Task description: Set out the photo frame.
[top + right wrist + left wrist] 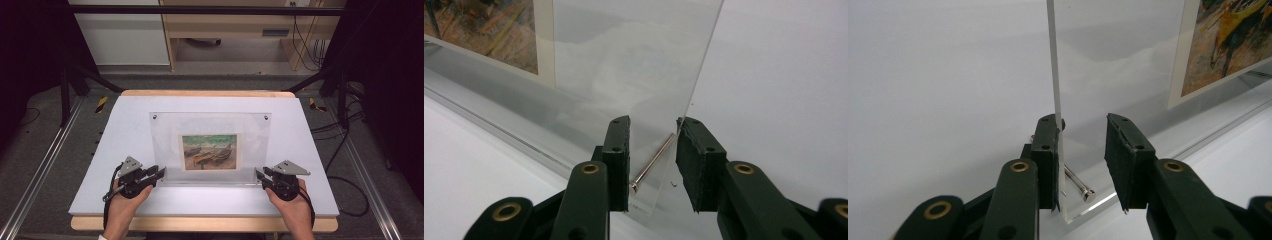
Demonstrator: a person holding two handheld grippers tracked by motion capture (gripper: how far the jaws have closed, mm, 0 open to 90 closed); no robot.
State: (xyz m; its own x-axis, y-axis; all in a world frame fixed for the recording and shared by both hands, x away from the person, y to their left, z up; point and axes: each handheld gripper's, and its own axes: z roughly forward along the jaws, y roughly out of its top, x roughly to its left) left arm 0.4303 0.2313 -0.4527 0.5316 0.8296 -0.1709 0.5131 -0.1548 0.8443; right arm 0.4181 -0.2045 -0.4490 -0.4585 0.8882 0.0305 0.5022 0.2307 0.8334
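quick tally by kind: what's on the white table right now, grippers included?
Clear acrylic frame: 1
Boat picture inside it: 1
Metal standoff pins seen: 4 (two top, two bottom)
Grippers: 2, left gripper, right gripper
Total: 8

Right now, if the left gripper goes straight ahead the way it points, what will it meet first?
Probably the acrylic frame: its corner edge already stands between the open jaws of the left gripper, by one jaw. Depth is unclear.
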